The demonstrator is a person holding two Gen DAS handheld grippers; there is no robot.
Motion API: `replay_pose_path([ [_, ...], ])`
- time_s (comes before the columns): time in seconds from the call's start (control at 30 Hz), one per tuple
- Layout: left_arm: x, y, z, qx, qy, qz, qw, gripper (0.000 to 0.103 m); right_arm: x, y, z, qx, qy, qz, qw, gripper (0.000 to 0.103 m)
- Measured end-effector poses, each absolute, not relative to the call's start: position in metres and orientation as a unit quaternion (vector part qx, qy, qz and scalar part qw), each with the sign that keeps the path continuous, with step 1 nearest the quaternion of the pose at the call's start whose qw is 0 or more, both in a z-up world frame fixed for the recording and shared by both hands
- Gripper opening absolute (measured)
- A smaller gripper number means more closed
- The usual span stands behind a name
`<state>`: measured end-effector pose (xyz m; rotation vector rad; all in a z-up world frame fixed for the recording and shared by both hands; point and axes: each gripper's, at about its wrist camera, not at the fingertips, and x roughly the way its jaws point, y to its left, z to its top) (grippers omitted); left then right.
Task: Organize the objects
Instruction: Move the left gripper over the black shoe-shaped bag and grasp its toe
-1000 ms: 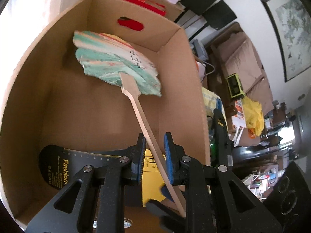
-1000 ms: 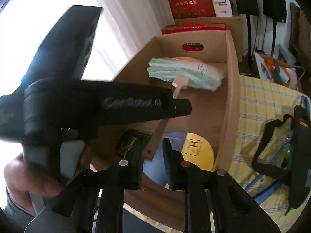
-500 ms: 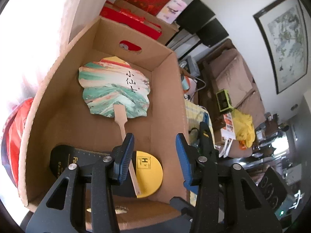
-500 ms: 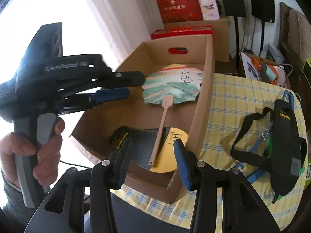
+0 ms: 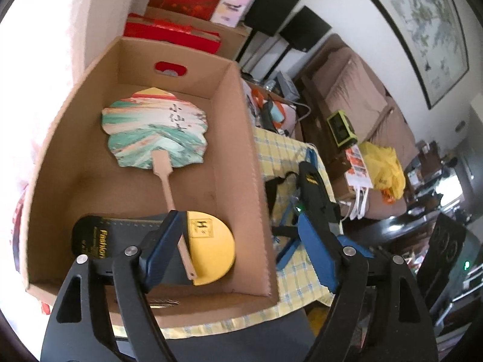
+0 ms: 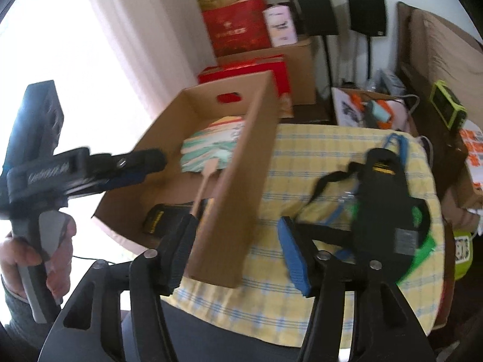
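Observation:
A painted hand fan (image 5: 157,132) with a wooden handle lies flat in the open cardboard box (image 5: 241,138); it also shows in the right wrist view (image 6: 211,147). Its handle end rests on a black and yellow pack (image 5: 208,244). My left gripper (image 5: 238,247) is open and empty above the box's near right corner. My right gripper (image 6: 238,253) is open and empty, straddling the box's right wall (image 6: 241,181). A black strapped pouch (image 6: 383,199) lies on the yellow checked tablecloth (image 6: 302,163), also in the left wrist view (image 5: 311,193).
Red gift boxes (image 5: 172,33) and another cardboard box stand behind the box. Black speakers (image 6: 317,9) stand at the wall. A brown sofa (image 5: 362,96) with a yellow bag (image 5: 383,169) is on the right. A green device (image 6: 446,107) sits at far right.
My left gripper let go of the fan's handle, opened wide and drew back up and right. The fan dropped flat into the box. My right gripper opened and swung right toward the tablecloth.

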<state>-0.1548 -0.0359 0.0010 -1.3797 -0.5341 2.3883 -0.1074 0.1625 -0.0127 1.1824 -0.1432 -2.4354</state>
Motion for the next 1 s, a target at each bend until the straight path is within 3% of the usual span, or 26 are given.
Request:
replay_pose_path([
  [0.93, -0.136, 0.097, -0.018, -0.521, -0.147, 0.804, 0.245, 0.077, -0.088, 0.326, -0.031, 0.434, -0.124, -0.889, 0.077, 0.063],
  [1.0, -0.137, 0.105, -0.021, -0.524, -0.145, 0.803, 0.244, 0.090, -0.090, 0.332, -0.034, 0.436, -0.132, -0.887, 0.073, 0.063],
])
